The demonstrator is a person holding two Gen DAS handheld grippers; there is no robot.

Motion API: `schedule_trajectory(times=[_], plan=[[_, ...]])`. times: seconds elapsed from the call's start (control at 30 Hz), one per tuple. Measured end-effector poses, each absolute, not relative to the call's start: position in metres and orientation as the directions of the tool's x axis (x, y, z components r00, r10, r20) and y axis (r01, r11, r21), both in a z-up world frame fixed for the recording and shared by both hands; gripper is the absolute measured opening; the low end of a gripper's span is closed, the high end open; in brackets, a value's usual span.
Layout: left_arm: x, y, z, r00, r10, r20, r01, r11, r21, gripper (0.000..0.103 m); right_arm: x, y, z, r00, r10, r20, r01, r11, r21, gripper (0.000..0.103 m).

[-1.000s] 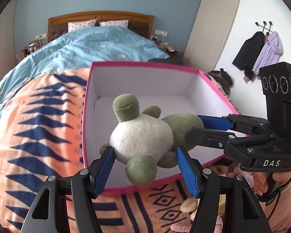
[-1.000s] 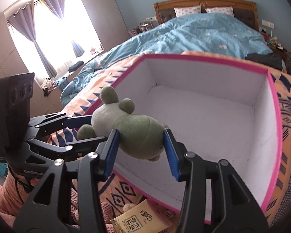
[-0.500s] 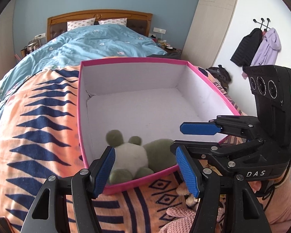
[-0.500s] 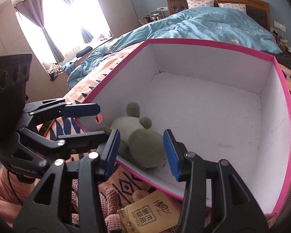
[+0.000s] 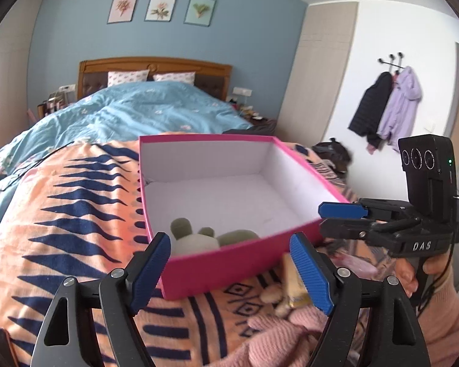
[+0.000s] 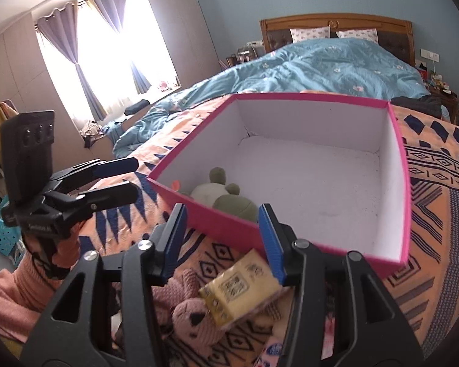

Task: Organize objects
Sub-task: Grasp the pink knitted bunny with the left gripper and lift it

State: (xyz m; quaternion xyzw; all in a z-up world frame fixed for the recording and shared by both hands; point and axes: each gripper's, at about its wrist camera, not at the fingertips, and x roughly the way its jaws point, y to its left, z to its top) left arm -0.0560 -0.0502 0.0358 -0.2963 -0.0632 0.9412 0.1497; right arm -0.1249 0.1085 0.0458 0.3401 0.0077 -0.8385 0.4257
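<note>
**Plush frog lies in the pink box, both grippers empty**

The green and cream plush frog (image 5: 199, 238) lies inside the pink box (image 5: 229, 264), on its white floor, tucked into the near corner against the near wall; only its head and part of its body show over the rim. Nothing else is visible in the box. The box stands on an orange blanket with dark blue patterns (image 5: 61, 214), which covers the foot of a bed.

The left gripper (image 5: 229, 270) hangs on the near side of the box, outside it, its blue fingers (image 5: 151, 270) spread wide with nothing between them; its jaws have just been opening. The right gripper (image 6: 225, 240) also sits just short of the near wall, its blue fingers (image 6: 270, 241) apart and holding nothing. Each gripper shows in the other's view, held by a hand in a pink sleeve (image 6: 12, 287).

On the blanket just in front of the box lie a yellow packet (image 6: 241, 287) and, touching it, a pink knitted toy (image 6: 192, 318). Both are outside the box and below the right gripper's fingers.

Farther off, a blue quilt (image 5: 137, 113) covers the rest of the bed up to a wooden headboard (image 5: 153, 64). Two coats (image 5: 385, 107) hang from wall hooks, and curtains (image 6: 85, 70) frame a bright window.
</note>
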Motion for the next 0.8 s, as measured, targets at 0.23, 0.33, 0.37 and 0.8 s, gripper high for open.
schedule_trajectory(times=[0.23,0.33,0.37,0.8], plan=[[-0.023,-0.044,0.021,-0.756,0.361,-0.546,-0.289,-0.933,-0.216,0.083,-0.082,0.134,0.026,-0.377,-0.706,-0.599,0.726,-0.627,0.282,0.051],[-0.015,-0.039,0.009,-0.741,0.362,-0.565,-0.293,-0.932,-0.212,0.083,-0.069,0.132,0.005,-0.357,-0.678,-0.642,0.72,-0.638,0.274,0.051],[-0.013,-0.037,0.006,-0.737,0.365,-0.57,-0.294,-0.931,-0.216,0.083,-0.068,0.133,-0.002,-0.34,-0.675,-0.654,0.719,-0.636,0.282,0.051],[0.008,-0.044,-0.023,-0.711,0.362,-0.603,-0.251,-0.931,-0.264,0.083,-0.065,0.106,-0.052,-0.277,-0.651,-0.707,0.689,-0.647,0.327,0.058]])
